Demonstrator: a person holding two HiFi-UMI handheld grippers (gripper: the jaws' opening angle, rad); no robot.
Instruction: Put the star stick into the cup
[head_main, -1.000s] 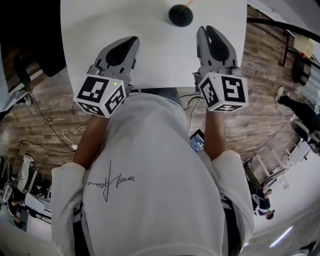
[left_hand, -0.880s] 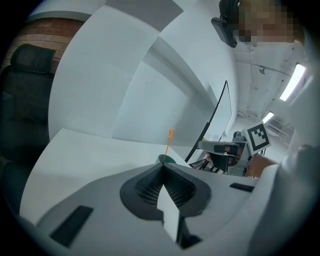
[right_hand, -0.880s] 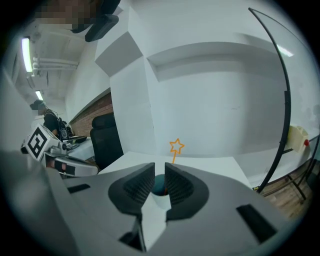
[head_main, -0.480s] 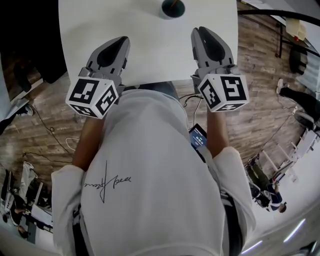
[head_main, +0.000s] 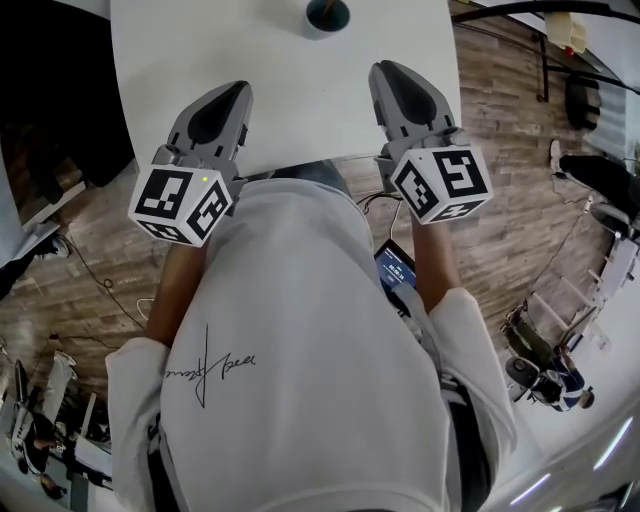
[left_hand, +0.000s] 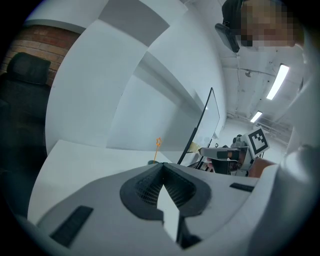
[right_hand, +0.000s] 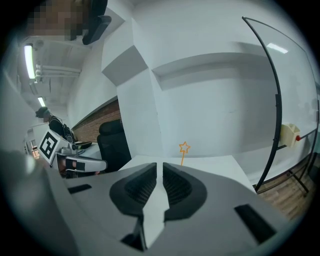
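Left gripper (head_main: 238, 90) and right gripper (head_main: 386, 70), fingers together and empty, are retreating; star stick (right_hand: 184, 148) is apparently sitting in cup (head_main: 327, 14), task seemingly done

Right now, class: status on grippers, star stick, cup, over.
Left gripper, right gripper shut, empty. Star stick upright in cup at far table edge. Nothing between.

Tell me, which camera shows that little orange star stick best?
The right gripper view: the star stick stands upright beyond the jaws, its star outline clear. The left gripper view shows it smaller and fainter. The head view shows the cup at the picture's top edge, but no stick I can make out.
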